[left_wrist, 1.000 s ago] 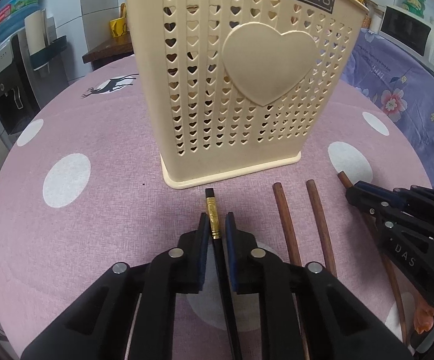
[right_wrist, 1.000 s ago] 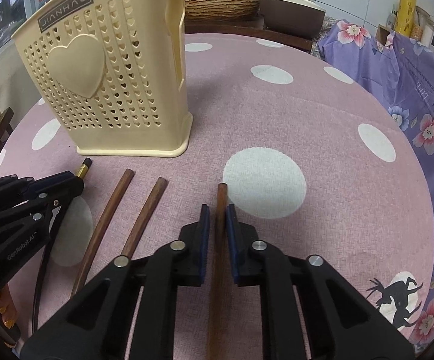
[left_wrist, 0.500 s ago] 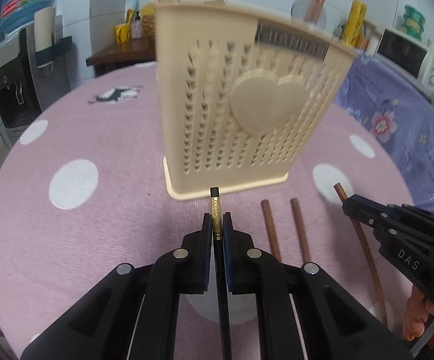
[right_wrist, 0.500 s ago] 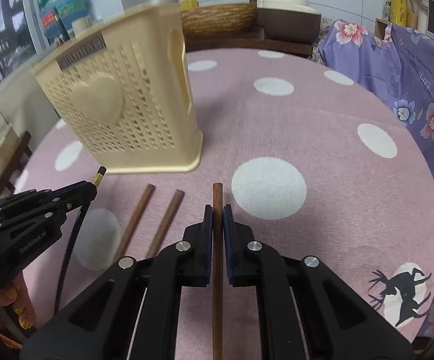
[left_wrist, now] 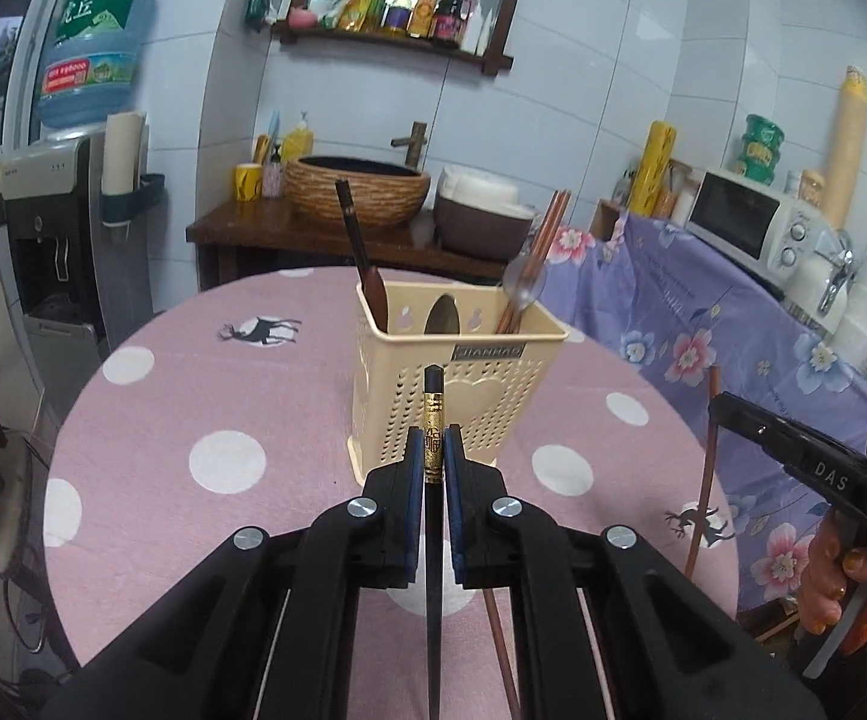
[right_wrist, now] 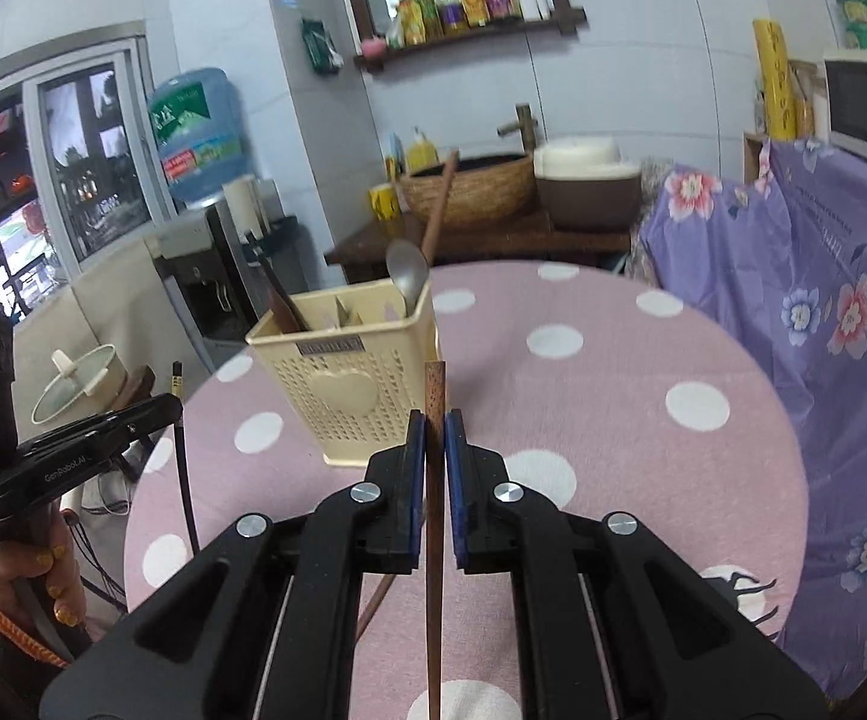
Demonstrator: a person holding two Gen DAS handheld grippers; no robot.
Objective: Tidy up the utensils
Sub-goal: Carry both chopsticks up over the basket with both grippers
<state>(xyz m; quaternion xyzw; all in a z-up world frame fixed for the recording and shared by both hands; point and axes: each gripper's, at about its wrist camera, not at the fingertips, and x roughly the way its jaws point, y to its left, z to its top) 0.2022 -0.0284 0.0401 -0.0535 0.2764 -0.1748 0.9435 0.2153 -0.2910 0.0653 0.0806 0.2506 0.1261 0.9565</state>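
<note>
— Both claws went up! The left claw pinches a black chopstick; the right claw pinches a brown chopstick, high over the bench.

— Before, they were low by the holder. Now it's far. Long sticks could bump its rim and slip out.

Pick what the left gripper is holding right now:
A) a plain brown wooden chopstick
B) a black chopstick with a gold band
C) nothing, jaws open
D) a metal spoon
B: the left gripper is shut on the black chopstick, whose gold band sits just above the pads.
</note>
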